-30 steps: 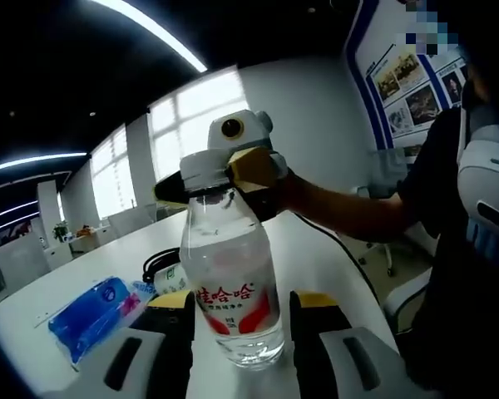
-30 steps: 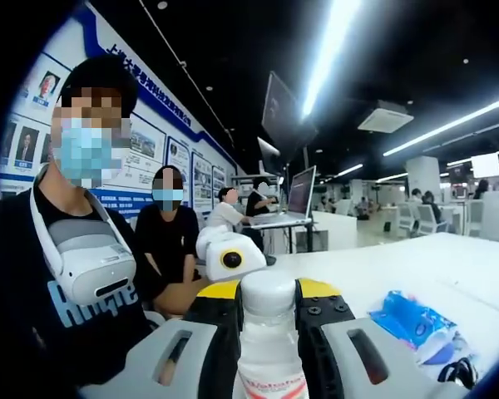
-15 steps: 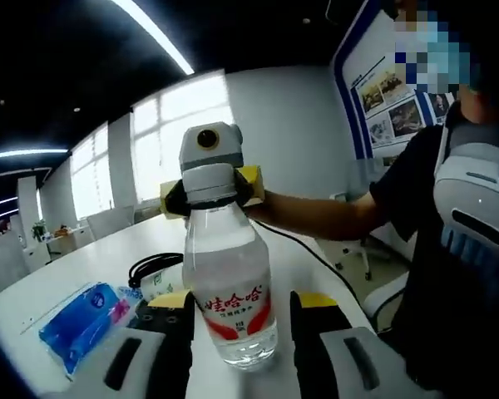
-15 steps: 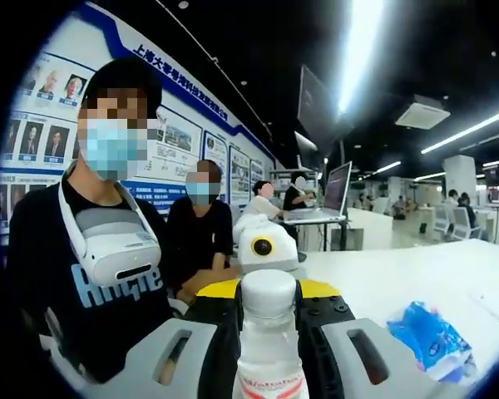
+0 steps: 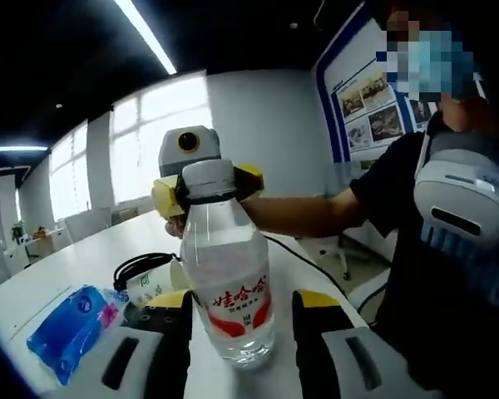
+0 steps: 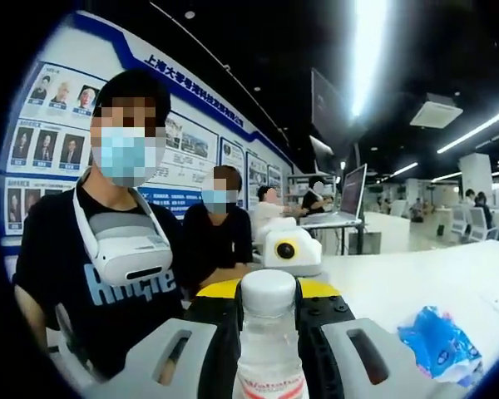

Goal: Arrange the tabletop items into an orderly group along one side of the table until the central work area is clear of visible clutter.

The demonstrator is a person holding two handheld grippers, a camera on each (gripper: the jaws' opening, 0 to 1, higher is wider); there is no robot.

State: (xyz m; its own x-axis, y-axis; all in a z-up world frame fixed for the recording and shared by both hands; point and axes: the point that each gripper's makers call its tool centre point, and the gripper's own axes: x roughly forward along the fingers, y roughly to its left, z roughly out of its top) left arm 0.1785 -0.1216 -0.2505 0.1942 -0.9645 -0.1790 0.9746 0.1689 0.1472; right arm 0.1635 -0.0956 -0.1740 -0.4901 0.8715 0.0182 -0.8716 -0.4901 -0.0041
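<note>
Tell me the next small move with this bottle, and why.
Probably carry the water bottle toward the blue tissue pack and set it down there. The right claw grips its cap, the left claw brackets its body, and the bottle seems lifted.

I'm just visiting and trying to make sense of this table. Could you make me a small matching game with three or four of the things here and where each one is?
Things:
1. water bottle
2. white cap
3. blue packet
4. black cable

Places:
A. coiled on the table behind the packet
B. lying flat on the table
C. between the right gripper's jaws
D. between the left gripper's jaws

Pairs: 1-D, 2-C, 3-B, 4-A
</note>
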